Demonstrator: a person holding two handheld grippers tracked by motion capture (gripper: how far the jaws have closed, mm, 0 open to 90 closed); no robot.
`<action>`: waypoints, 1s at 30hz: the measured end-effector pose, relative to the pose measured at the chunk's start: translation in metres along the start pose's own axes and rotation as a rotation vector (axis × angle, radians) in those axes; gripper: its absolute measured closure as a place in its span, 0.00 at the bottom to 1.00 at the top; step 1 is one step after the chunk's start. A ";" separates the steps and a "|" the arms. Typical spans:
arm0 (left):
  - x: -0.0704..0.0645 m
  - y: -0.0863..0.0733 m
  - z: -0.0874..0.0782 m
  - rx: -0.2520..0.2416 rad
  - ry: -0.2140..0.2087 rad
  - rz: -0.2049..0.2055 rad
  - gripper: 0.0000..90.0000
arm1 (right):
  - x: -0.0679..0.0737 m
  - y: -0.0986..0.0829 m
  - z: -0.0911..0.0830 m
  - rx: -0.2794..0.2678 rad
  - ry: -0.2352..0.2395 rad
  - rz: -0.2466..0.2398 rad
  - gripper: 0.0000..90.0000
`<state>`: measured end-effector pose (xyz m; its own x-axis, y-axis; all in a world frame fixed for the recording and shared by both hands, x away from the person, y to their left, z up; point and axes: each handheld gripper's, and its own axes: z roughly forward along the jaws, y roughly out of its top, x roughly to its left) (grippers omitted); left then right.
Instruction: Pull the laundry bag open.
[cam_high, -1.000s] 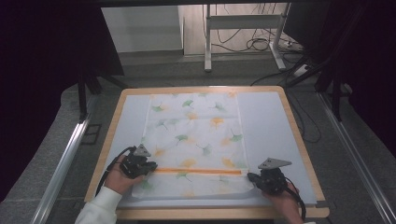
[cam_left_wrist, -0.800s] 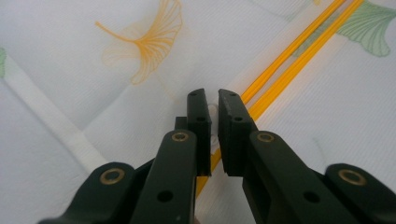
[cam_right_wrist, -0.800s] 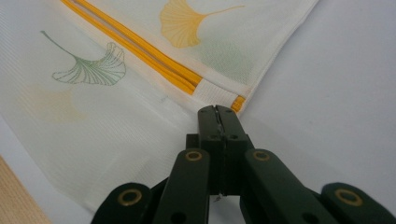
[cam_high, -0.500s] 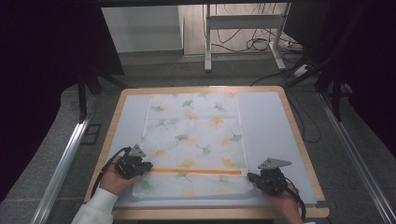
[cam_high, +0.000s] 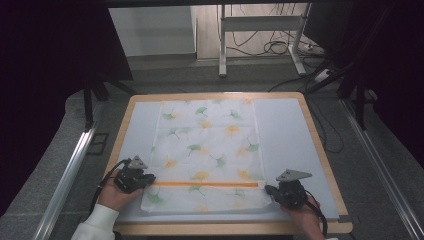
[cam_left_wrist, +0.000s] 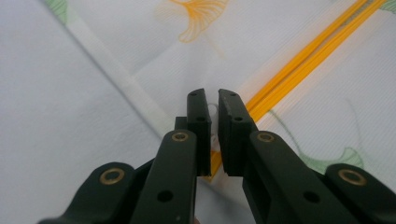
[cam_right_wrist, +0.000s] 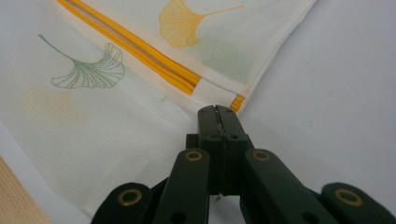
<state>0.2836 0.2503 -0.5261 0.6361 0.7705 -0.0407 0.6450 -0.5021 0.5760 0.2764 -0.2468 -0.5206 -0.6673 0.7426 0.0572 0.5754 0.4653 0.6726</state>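
The thin, limp mesh laundry bag (cam_high: 207, 155) is lying flat between both grippers, the left gripper (cam_left_wrist: 213, 109) standing slightly parted over its orange zipper (cam_left_wrist: 299, 60) end while the right gripper (cam_right_wrist: 217, 114) is apparently pinching closed on the opposite edge, the best hold.
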 end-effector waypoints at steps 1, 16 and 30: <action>0.001 -0.001 -0.001 -0.006 -0.008 -0.007 0.94 | 0.000 0.000 0.000 -0.001 0.000 0.000 1.00; 0.002 -0.001 -0.005 -0.022 -0.022 -0.003 0.94 | -0.001 0.000 0.000 0.000 0.002 -0.001 1.00; 0.001 -0.007 -0.007 -0.015 -0.044 0.019 0.94 | 0.000 0.000 0.000 0.003 0.000 0.001 1.00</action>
<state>0.2768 0.2578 -0.5241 0.6664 0.7427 -0.0654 0.6265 -0.5101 0.5893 0.2763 -0.2465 -0.5205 -0.6664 0.7434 0.0579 0.5776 0.4656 0.6705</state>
